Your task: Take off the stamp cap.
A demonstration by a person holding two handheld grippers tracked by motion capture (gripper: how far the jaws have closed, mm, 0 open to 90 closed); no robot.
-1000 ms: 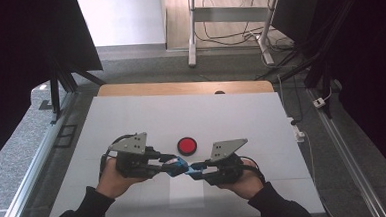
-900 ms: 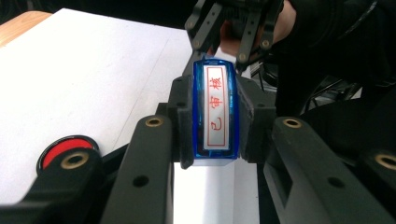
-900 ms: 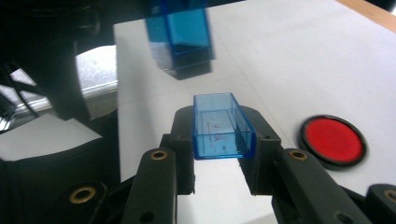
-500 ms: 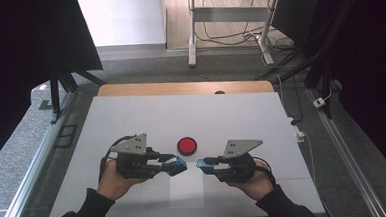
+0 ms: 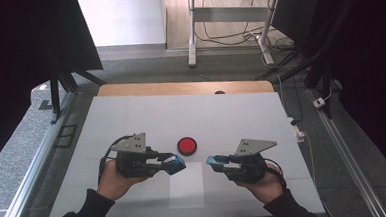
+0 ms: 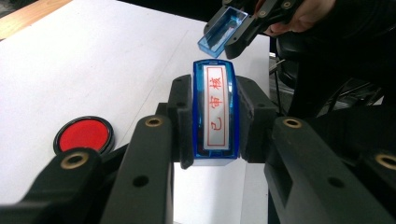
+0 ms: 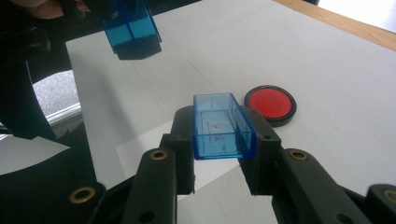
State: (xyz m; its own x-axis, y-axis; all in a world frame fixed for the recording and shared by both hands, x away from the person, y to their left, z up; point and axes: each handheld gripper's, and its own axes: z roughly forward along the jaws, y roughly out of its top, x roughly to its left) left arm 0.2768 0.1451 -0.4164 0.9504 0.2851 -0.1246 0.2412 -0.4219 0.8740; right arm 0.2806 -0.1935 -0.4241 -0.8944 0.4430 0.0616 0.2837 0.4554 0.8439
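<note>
Stamp [image 6: 215,114] sitting clamped in left gripper [image 5: 170,164] jaws, cap [image 7: 222,125] gripped by right gripper [image 5: 215,162], both hovering just beside red ink pad [image 5: 187,145]; uncapping looking done, inking and stamping paper [image 5: 186,186] pending.

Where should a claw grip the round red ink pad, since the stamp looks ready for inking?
Grip the round red ink pad by its black rim, probably from straight above with the jaws astride it: it lies flat and low on the white table, so the sides offer little height.
</note>
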